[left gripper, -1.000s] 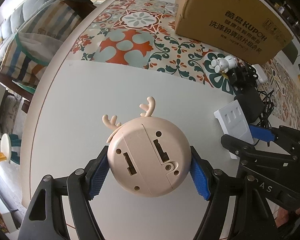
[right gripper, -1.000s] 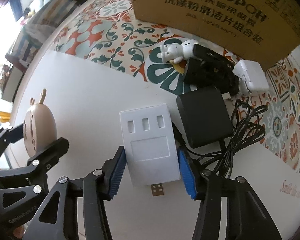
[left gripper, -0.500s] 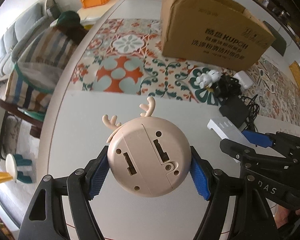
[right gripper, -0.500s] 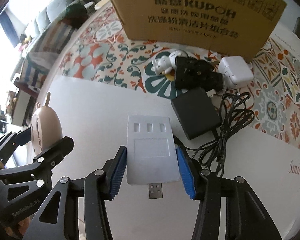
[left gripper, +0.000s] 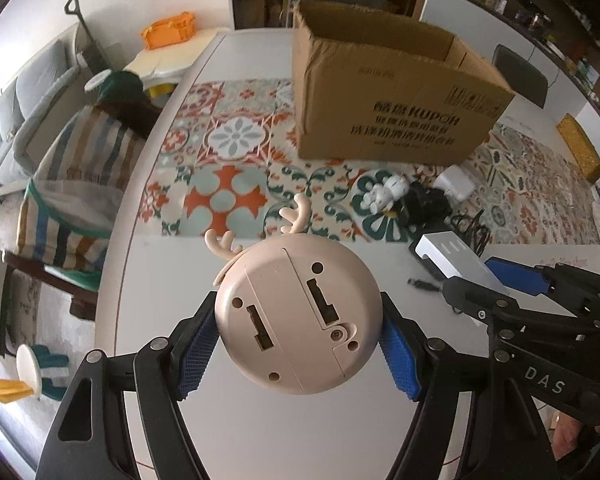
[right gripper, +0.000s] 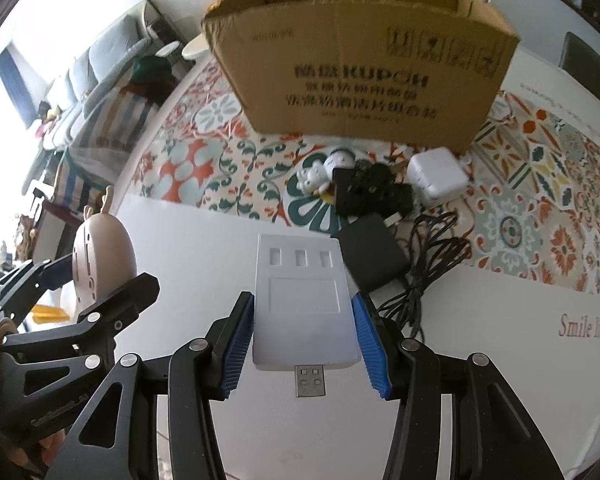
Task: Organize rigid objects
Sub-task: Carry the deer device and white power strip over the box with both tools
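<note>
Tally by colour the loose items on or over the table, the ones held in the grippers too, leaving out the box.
Beige: 1, antlered round gadget
White: 3, USB hub, figurine, charger
Black: 2, flat adapter with cable, blocky plug cluster
Total: 6

Far ahead and left of the gripper, a grey sofa point(left gripper: 16, 120) lines the wall, a striped cushion point(left gripper: 80, 184) sits nearer, an orange crate point(left gripper: 168, 32) beyond.
</note>
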`<act>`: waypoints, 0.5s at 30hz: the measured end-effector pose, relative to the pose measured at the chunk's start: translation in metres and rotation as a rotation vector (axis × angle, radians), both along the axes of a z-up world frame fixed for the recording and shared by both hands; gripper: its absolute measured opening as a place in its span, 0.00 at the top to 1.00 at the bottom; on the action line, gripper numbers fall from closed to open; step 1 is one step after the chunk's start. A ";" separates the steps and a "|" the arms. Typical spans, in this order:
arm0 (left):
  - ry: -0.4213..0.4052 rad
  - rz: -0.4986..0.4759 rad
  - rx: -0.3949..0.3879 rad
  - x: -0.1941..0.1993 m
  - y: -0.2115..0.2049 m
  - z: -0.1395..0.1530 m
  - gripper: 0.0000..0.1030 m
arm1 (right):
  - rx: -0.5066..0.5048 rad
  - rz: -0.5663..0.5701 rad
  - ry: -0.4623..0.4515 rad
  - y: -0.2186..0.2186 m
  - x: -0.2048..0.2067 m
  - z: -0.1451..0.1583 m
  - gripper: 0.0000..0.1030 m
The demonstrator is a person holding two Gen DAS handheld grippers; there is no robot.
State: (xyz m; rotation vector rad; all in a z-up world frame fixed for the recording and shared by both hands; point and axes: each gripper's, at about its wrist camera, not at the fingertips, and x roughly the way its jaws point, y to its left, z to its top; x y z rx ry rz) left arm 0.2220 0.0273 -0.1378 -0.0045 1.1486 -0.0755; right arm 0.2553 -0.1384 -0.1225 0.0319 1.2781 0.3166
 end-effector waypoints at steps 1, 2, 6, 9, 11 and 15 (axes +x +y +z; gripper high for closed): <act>-0.010 -0.004 -0.002 0.002 -0.001 0.004 0.28 | 0.004 -0.008 -0.010 -0.002 0.000 0.005 0.52; -0.018 -0.008 -0.002 0.003 -0.001 0.007 0.28 | 0.007 -0.016 -0.019 -0.002 0.001 0.008 0.52; -0.066 -0.028 -0.005 0.011 -0.004 0.024 0.28 | 0.015 -0.044 -0.067 -0.005 0.004 0.026 0.52; -0.101 -0.044 -0.013 0.018 -0.006 0.038 0.28 | 0.026 -0.066 -0.108 -0.010 0.007 0.042 0.52; -0.128 -0.059 -0.015 0.022 -0.009 0.047 0.28 | 0.032 -0.083 -0.136 -0.015 0.009 0.052 0.52; -0.172 -0.082 -0.015 0.031 -0.015 0.063 0.28 | 0.043 -0.116 -0.201 -0.024 0.014 0.076 0.52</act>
